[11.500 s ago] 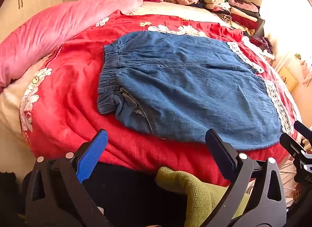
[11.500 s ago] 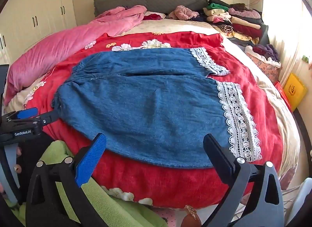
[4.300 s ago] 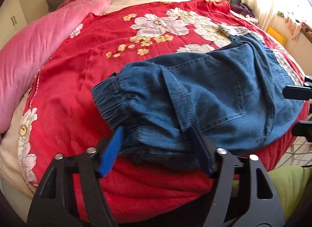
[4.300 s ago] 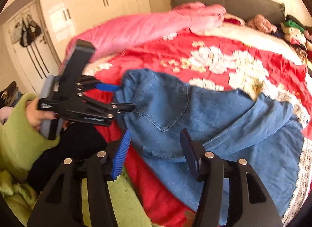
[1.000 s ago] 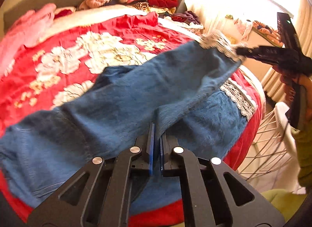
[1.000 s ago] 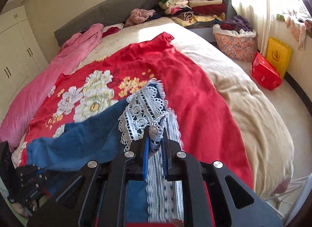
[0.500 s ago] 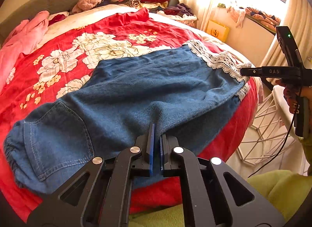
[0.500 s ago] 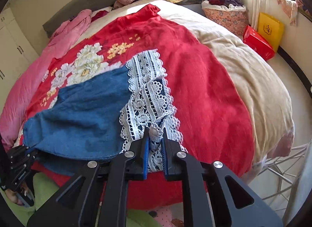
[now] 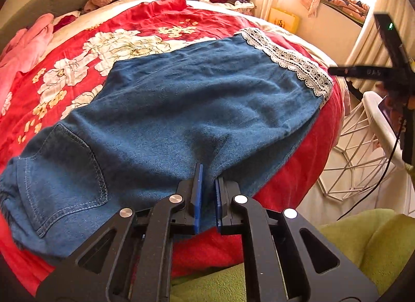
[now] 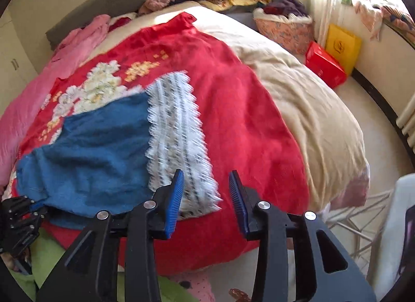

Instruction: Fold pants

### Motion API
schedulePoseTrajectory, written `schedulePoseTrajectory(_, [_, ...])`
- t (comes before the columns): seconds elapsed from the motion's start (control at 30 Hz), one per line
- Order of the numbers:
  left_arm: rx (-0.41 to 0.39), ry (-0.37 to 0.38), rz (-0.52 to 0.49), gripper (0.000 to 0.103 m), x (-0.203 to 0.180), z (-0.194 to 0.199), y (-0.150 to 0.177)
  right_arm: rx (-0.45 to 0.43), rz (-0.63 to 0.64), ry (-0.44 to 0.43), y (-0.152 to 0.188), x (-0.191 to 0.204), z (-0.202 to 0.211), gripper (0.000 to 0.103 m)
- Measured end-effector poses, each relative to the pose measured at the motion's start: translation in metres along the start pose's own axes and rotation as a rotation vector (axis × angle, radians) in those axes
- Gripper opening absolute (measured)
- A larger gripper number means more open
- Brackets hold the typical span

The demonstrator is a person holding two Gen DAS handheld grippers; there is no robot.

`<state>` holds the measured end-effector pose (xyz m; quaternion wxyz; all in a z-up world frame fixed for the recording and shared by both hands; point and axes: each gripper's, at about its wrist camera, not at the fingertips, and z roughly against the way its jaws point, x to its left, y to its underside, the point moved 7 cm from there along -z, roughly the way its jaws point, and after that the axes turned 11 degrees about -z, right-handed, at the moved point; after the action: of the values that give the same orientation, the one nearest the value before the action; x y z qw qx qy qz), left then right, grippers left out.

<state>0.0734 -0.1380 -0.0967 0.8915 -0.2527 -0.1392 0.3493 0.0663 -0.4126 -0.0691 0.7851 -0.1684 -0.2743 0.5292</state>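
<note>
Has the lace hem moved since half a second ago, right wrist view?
Yes. The lace hem has left the just-opened right claw and lies flat on the red blanket.

The pants [image 9: 181,109] were soft matt blue denim with contrast stitching, edged in white openwork lace trim [image 10: 179,141]. They lay on a plush red floral blanket [image 9: 293,172] over a smooth cream bedcover [image 10: 311,109]. The left gripper [image 9: 207,193] was matt black plastic with shiny metal pins.

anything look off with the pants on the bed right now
The denim pants lie folded but not square: the lace hem runs slantwise, and the near edge bunches where the left hand-held gripper pinches it. The right hand-held gripper has just been opening, nothing between its fingers.
</note>
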Motion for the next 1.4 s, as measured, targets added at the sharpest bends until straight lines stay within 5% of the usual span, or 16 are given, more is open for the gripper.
schedulePoseTrajectory(0.27, [0.013,0.008,-0.024,0.003,-0.007,0.0,0.003,0.071,0.242,-0.165,0.036,0.075,-0.01,0.035])
schedulePoseTrajectory(0.43, [0.006,0.011,-0.016,0.003,-0.006,0.003,0.003,0.026,0.652,-0.216,0.082,0.136,-0.003,0.041])
schedulePoseTrajectory(0.53, [0.0,0.01,-0.015,0.003,-0.006,0.004,0.002,0.024,0.756,-0.21,0.097,0.151,-0.01,0.041])
schedulePoseTrajectory(0.6, [-0.001,0.014,-0.018,0.003,-0.005,0.007,0.002,0.032,0.794,-0.184,0.101,0.152,-0.021,0.028])
schedulePoseTrajectory(0.63, [0.0,0.013,-0.02,0.003,-0.005,0.008,0.003,0.055,0.791,-0.172,0.103,0.148,-0.027,0.002])
schedulePoseTrajectory(0.87, [0.024,0.051,-0.034,0.009,-0.009,0.012,0.012,0.145,0.779,-0.193,0.11,0.135,-0.036,0.002])
schedulePoseTrajectory(0.93, [0.02,0.056,-0.035,0.017,-0.008,0.019,0.013,0.172,0.766,-0.199,0.113,0.132,-0.041,0.002])
schedulePoseTrajectory(1.03, [-0.035,0.044,0.014,0.06,0.011,0.043,0.012,0.206,0.712,-0.26,0.108,0.129,-0.034,0.005])
schedulePoseTrajectory(1.2, [-0.112,-0.136,0.242,0.091,0.101,0.09,0.031,0.138,0.618,-0.283,0.08,0.119,-0.014,0.029])
schedulePoseTrajectory(1.3, [-0.082,-0.278,0.44,0.093,0.161,0.102,0.067,0.092,0.533,-0.264,0.058,0.108,-0.012,0.035])
schedulePoseTrajectory(1.4, [-0.038,-0.288,0.598,0.093,0.193,0.093,0.101,0.073,0.472,-0.217,0.043,0.098,-0.019,0.043])
